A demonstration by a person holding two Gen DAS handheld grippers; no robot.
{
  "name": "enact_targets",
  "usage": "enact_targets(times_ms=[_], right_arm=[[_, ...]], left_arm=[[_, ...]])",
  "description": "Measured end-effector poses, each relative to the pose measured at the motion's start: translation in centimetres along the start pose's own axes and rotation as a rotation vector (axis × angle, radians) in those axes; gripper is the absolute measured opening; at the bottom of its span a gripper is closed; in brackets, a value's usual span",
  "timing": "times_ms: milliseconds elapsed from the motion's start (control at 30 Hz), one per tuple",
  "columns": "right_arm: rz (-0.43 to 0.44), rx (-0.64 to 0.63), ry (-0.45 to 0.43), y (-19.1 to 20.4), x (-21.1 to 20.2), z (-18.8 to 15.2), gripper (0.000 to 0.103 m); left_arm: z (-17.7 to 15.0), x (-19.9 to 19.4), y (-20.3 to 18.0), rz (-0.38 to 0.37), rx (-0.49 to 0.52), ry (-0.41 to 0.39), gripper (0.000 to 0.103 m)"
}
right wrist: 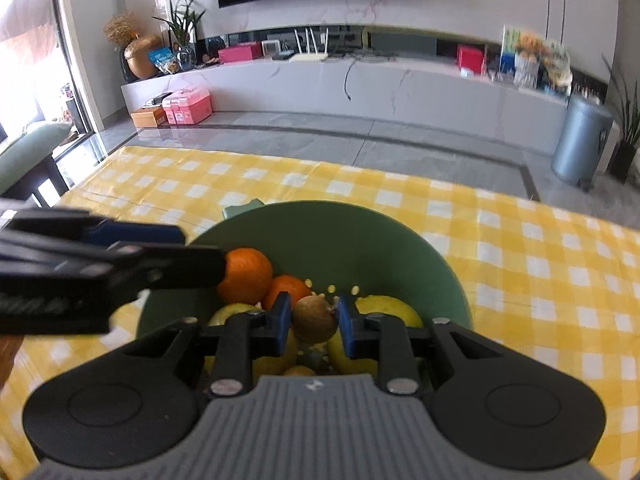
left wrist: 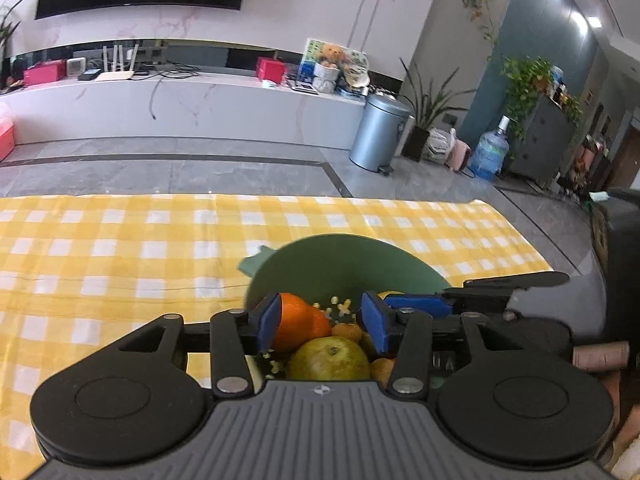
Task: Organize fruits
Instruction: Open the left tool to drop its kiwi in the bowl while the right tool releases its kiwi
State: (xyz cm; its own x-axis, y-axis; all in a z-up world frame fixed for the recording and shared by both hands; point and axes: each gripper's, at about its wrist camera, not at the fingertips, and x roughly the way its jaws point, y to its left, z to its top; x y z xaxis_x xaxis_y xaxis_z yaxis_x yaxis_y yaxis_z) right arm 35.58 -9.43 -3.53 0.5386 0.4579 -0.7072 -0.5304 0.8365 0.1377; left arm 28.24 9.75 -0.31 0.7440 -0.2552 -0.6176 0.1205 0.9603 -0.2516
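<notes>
Green bowl (right wrist: 400,240) already holds oranges, pears; right gripper (right wrist: 314,322) clenched on brown fruit (right wrist: 313,319), probably kiwi, over bowl; left gripper (left wrist: 322,320) released above bowl.

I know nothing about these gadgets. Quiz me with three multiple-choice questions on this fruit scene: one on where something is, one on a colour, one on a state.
1. Where does the fruit lie?
A. in the round green bowl
B. on the floor
C. in a red box

2. What colour is the checked tablecloth?
A. blue and white
B. yellow and white
C. plain grey

3. What is the right gripper doing?
A. hanging open and empty
B. gripping a banana
C. gripping a small brown round fruit

Answers: 1 A, oranges and yellow fruit sit inside it. 2 B, yellow and white squares show. 3 C, the blue pads press its sides.
</notes>
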Motion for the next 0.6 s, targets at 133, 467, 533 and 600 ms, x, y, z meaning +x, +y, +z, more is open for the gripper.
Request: enact_targets(times_ms=[133,467,533,600], right_arm=[[0.013,0.069,0.031,-0.3,1.2,1.1,0.022],[-0.041,0.151,0.109,-0.6,4.3,2.4,0.022],[-0.055,0.144,0.115,-0.4,4.6,2.4,0.022],[-0.062,0.151,0.115,-0.3,4.7,2.4,0.022]], left_arm=[[-0.6,-0.4,1.2,0.056,-0.018,0.015,0.055],[-1.4,-0.7,2.3,0.116,0.009,0.024,0.055],[-1.5,-0.8,2.4,0.120,0.013,0.026,0.055],[-1.6,-0.9,2.5,0.120,0.012,0.032,0.055]])
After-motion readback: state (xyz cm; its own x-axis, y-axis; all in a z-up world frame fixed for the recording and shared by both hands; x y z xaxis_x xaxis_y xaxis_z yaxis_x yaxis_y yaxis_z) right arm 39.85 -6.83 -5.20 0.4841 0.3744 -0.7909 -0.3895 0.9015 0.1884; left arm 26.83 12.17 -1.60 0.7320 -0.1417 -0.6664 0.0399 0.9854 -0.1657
